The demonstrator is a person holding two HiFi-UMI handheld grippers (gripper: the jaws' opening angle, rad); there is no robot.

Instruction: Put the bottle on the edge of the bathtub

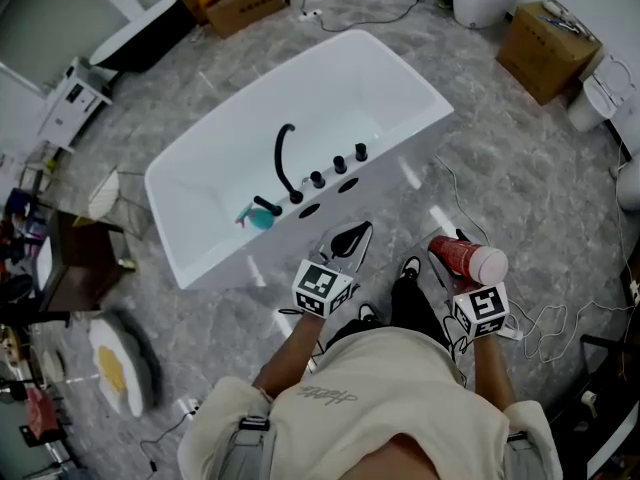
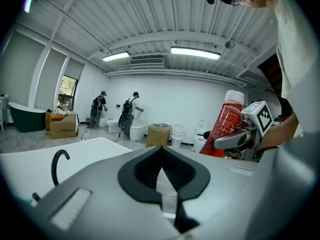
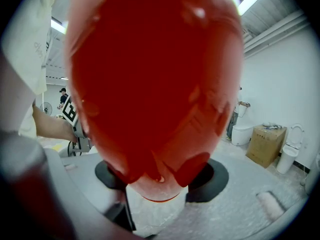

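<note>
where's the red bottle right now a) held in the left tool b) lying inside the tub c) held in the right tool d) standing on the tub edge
C: the red bottle sits gripped between the jaws of the right tool, off to the side of the bathtub, while the left tool is shut with nothing in it.
</note>
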